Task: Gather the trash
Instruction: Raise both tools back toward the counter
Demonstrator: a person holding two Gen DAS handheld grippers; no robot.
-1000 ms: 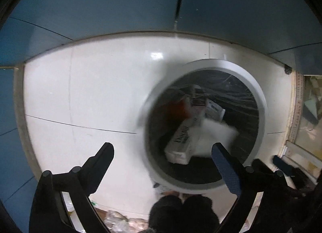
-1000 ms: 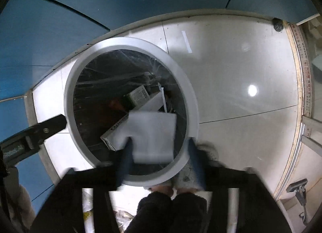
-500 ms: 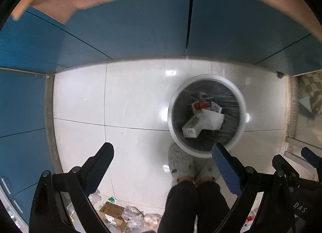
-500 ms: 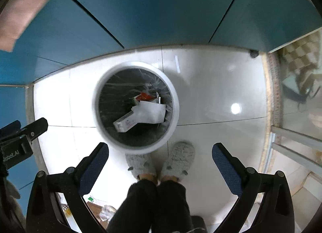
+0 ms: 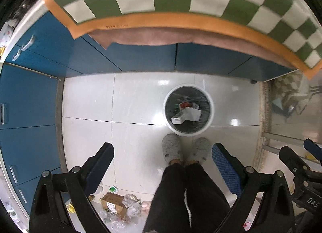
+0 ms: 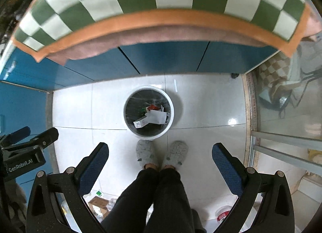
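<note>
Left gripper (image 5: 163,164) and right gripper (image 6: 161,164) both spread, empty; white bin (image 6: 170,121) at 12 o'clock held paper.

The left hand-held gripper (image 5: 163,158) hangs spread and empty above a white bin (image 5: 210,117) holding paper trash (image 5: 192,113)

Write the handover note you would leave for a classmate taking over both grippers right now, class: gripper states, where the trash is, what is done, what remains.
Left gripper: open, empty.
Right gripper: open, empty.
Both are held high above the floor.
Trash bin stands just in front of the slippers; white paper and a small carton already lie inside.
Left to do: a loose pile by the cabinets, including a cardboard box and crumpled plastic, lies on the floor behind the feet.
</note>
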